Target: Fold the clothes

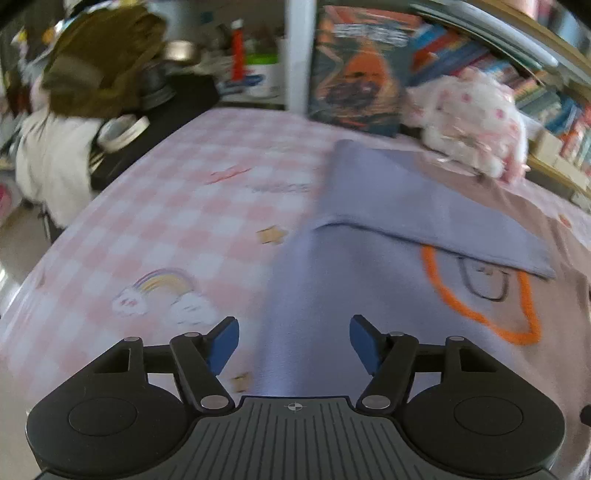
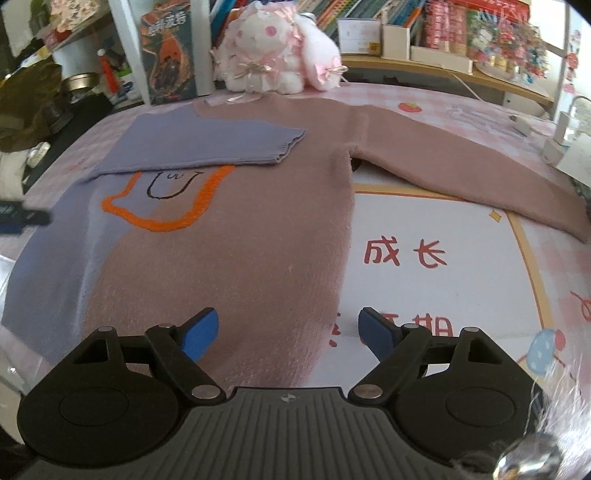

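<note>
A two-tone sweater (image 2: 240, 236), lavender on the left and dusty pink on the right with an orange outline drawing, lies flat on the table. Its lavender sleeve (image 2: 199, 144) is folded across the chest; the pink sleeve (image 2: 461, 162) stretches out to the right. My right gripper (image 2: 288, 332) is open just above the sweater's lower right hem. My left gripper (image 1: 293, 339) is open over the lavender left edge of the sweater (image 1: 369, 295), where the folded sleeve (image 1: 424, 210) shows ahead. The left gripper's tip (image 2: 22, 218) appears at the left edge of the right wrist view.
A pink checked tablecloth (image 1: 166, 206) covers the table. A plush toy (image 2: 273, 51) and a book (image 2: 168, 55) stand at the far edge, with bookshelves (image 2: 443, 26) behind. White chargers and cables (image 2: 565, 144) lie at the right. A chair with clothes (image 1: 74, 110) is at the left.
</note>
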Available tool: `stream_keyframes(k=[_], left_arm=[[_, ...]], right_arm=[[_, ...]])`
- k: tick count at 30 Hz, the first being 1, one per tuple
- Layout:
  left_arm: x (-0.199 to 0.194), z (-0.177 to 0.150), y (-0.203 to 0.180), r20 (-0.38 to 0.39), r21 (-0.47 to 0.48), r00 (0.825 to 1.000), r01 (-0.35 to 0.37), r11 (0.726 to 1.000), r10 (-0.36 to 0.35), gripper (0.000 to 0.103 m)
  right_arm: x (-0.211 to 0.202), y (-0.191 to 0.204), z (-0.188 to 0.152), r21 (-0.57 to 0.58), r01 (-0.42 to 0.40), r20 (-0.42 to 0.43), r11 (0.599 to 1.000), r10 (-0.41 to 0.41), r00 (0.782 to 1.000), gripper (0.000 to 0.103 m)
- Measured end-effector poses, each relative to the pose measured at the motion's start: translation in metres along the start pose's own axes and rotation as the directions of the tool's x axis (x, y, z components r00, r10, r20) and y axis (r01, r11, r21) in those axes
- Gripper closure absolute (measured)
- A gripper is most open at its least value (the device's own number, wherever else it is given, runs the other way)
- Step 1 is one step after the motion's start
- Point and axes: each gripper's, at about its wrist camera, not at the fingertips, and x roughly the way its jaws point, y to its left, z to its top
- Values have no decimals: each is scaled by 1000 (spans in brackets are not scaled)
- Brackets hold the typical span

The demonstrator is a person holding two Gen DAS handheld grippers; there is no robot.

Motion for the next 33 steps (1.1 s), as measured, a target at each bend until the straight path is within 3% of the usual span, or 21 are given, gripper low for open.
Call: stream_keyframes(k=[7,11,12,16,33], left_arm=[[11,-13,31,-44,-21,997,62,998,-63,59],[14,-18,33,-38,26,988,148,989,-147,86],[15,-18,34,-43,24,983,180,983,-179,99],[15,-18,46,-32,6,969,245,969,-245,99],[32,-1,102,-6,-26,970,244,969,-245,98]], right_arm=[[-5,12,-10,55,104,-27,993,-103,994,41],[-10,25,-16,75,135,-33,988,-133,991,58],[-12,28,-17,83,143,-32,986,-140,990,63],[-13,39,-20,113,163,-22,980,-161,987,86],[8,102,-11,39,149,-4,988,-149,989,89]])
